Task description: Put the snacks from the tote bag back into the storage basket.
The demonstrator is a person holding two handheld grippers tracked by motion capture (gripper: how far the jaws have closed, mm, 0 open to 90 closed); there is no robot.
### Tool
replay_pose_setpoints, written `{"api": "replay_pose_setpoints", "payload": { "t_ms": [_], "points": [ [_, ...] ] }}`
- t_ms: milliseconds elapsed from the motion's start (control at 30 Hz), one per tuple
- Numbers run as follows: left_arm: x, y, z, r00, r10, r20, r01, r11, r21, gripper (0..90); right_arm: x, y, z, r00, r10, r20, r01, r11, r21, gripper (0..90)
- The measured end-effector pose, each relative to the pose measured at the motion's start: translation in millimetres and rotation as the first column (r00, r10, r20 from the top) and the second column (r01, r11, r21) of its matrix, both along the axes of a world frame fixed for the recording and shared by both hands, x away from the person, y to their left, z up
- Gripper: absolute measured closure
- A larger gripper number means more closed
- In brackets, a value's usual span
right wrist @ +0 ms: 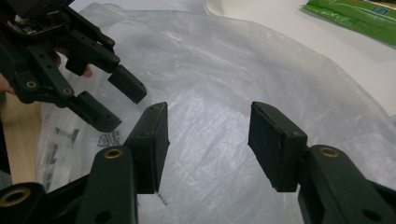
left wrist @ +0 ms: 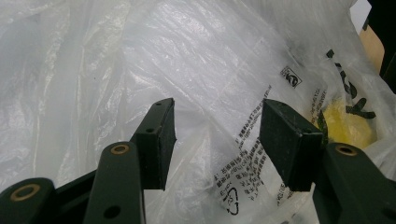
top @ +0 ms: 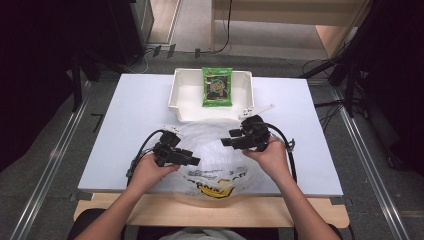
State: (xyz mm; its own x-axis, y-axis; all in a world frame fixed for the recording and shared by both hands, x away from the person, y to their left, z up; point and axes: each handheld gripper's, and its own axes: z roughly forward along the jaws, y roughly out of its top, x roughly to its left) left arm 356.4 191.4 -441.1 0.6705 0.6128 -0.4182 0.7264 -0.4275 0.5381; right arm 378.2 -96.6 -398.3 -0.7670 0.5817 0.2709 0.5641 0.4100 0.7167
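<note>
Plastic: crumpled clear plastic bag with black-and-yellow print (top: 212, 160) — lying between both grippers, directly below.
Left gripper (top: 192, 161): jaws apart, empty.
Right gripper (top: 227, 140): jaws apart, empty — equally near.

plastic bag (left wrist: 196, 70), small print perhaps illegible

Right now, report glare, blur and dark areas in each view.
High view: dark at both sides, soft overall, plastic bag glinting. Left gripper view: sheen on the bag's creases, near fingers slightly soft. Right gripper view: even light, green packet blurred.
</note>
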Motion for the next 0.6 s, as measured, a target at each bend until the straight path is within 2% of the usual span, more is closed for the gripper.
{"api": "replay_pose_setpoints", "payload": {
  "t_ms": [100,200,333,433,600],
  "points": [
    [-0.2,0.1,0.0,1.0000,-0.004,0.001,0.004,1.0000,0.003,46.6,-7.5,-1.9,-3.9,0.9999,0.006,0.009,-0.006,1.000,-0.001,48.7],
    [-1.2,0.2,-0.3,1.0000,-0.003,-0.006,0.003,0.9999,-0.013,46.6,-14.1,-3.6,-9.6,0.9998,0.018,-0.006,-0.018,1.000,-0.004,49.2],
    [-2.0,-0.4,-0.4,1.0000,-0.007,-0.002,0.007,0.9999,-0.007,46.6,-21.7,-5.7,-18.5,0.9997,0.017,-0.018,-0.017,1.000,-0.006,48.9],
    [-2.3,-0.7,-0.3,0.9999,-0.010,0.001,0.010,0.9999,-0.001,46.6,-26.3,-5.1,-25.6,0.9999,0.012,-0.003,-0.012,1.000,-0.025,48.6],
    [-3.2,-1.0,-1.5,0.9999,-0.014,0.002,0.014,0.9999,0.007,46.6,-29.9,-3.6,-32.1,0.9999,0.013,-0.009,-0.014,0.999,-0.035,48.2]
  ]
}}
